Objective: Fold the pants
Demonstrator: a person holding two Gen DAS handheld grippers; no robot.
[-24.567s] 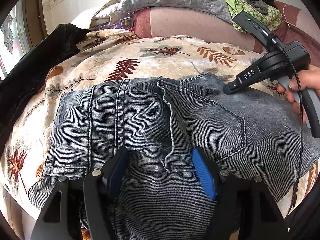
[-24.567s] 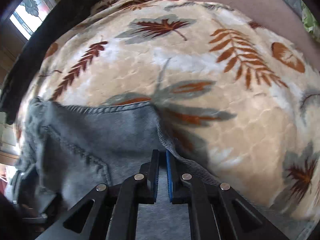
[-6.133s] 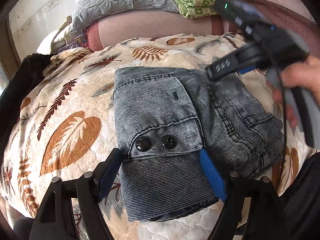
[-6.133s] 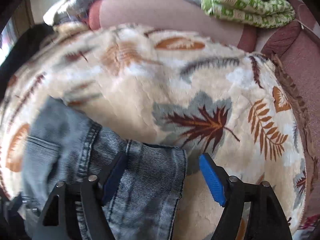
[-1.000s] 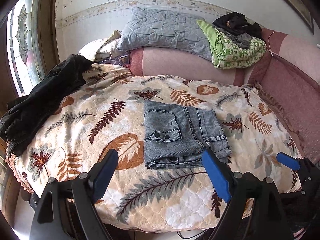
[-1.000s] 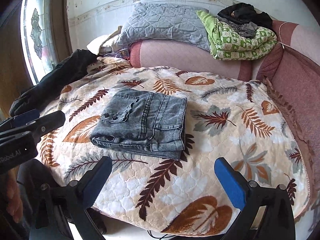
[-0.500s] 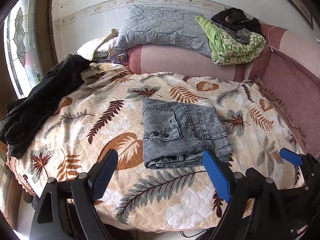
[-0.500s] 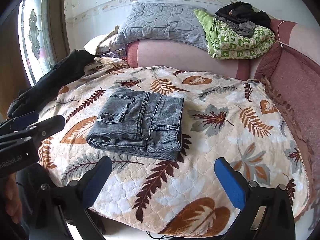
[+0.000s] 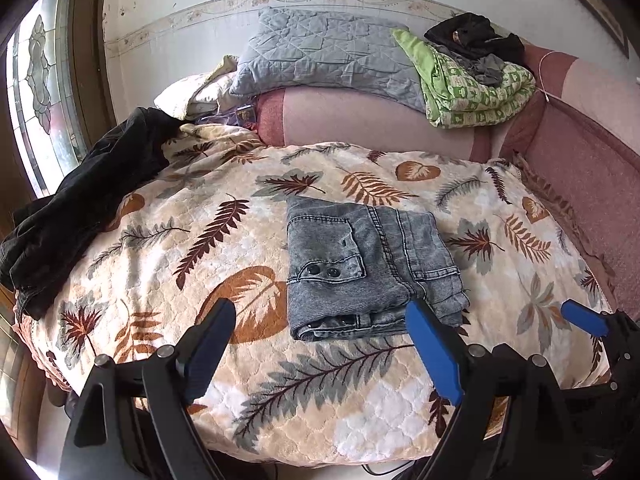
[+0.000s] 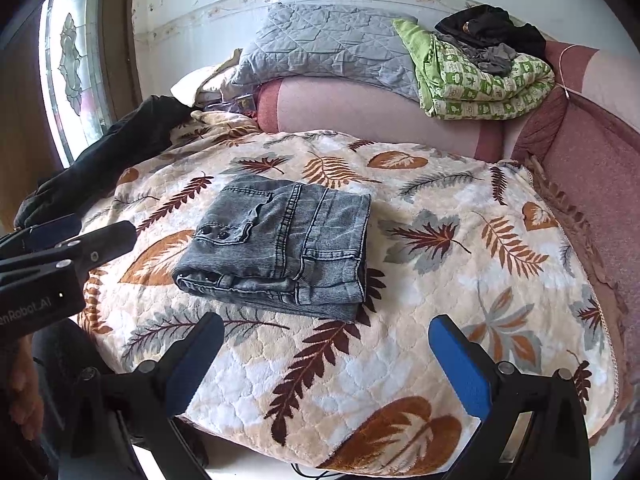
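Apparently clear of both spread claws, folded pants (image 9: 368, 264) sit mid-blanket (image 9: 160, 248).

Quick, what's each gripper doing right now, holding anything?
Left gripper: open, holding nothing, clear of the folded jeans.
Right gripper: open, holding nothing.

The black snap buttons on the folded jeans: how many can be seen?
2. They sit side by side on the pocket flap of the folded jeans, one left of the other. More may be hidden inside the folds.
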